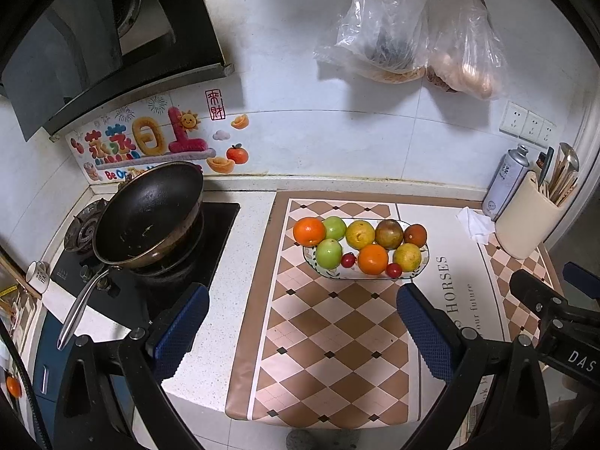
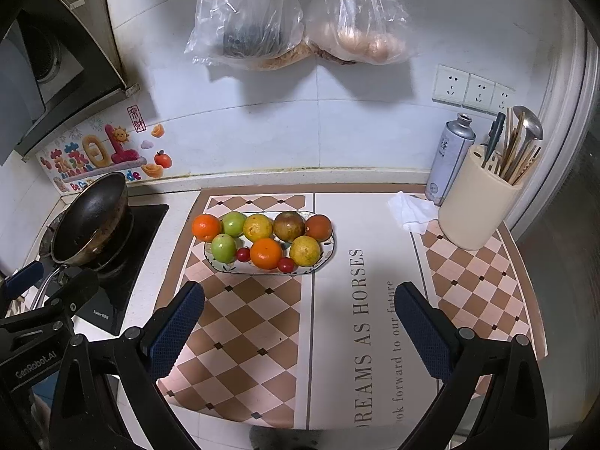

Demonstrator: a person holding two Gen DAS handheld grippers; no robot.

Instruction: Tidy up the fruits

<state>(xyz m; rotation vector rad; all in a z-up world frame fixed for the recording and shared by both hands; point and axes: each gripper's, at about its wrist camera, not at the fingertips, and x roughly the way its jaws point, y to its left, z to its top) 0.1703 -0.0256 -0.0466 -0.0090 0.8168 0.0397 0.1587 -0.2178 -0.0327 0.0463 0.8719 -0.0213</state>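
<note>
Your fruits [image 2: 262,238] all sit piled on the oval plate [image 2: 330,253], on the checkered mat [image 2: 255,337] covering the tabletop. Your left tongs [image 1: 302,324] and right tongs [image 2: 298,320] both hang spread wide, empty, well short of the plate.

The fruits [image 2: 262,238] look smooth and glossy on a glazed ceramic plate [image 2: 326,255]. The checkered mat [image 2: 255,322] has a soft sheen over the speckled stone desk [image 1: 240,247]. Textured blue rubber pads [image 2: 172,333] line each tool. At left, the wok [image 1: 150,210] is dark and matt inside, with a shiny metal handle [image 1: 80,305].
</note>
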